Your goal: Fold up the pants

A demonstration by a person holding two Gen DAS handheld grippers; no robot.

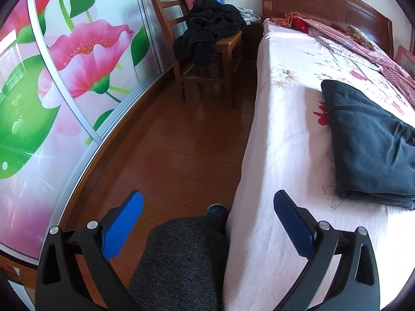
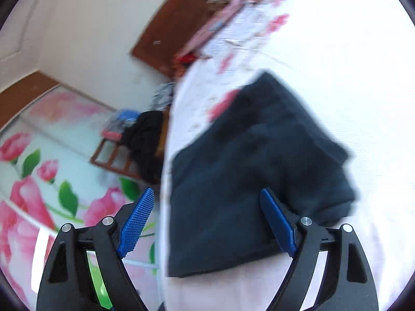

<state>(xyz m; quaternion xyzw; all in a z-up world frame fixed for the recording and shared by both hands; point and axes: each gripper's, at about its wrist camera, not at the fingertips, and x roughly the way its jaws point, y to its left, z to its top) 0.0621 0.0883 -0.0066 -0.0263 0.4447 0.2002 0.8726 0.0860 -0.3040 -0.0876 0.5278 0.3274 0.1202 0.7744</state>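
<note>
The dark pants (image 1: 371,142) lie on the bed (image 1: 280,155) as a compact, several-layered rectangle, near the edge of the mattress that faces the floor, with the stacked fold edges showing at the near end. By the look of it the folding is done or nearly so, and what is left is probably a tidy-up: squaring the corners and pressing the top layer flat. The right gripper (image 2: 207,220) hangs just over the near end of the bundle with its blue jaws apart and nothing pinched between them; the view from it is smeared, so whether the right-hand pad brushes the cloth cannot be told. The left gripper (image 1: 207,223) is held off the side of the bed, over the person's knee (image 1: 181,259) and the wooden floor (image 1: 168,142), jaws wide apart and empty. To finish well, I would come in low and level, nip only the loose top corner, and smooth outward so the layers beneath do not slide. A chair (image 1: 207,59) heaped with dark clothes (image 1: 207,31) stands beyond, beside the flowered wardrobe doors (image 1: 77,77).
</note>
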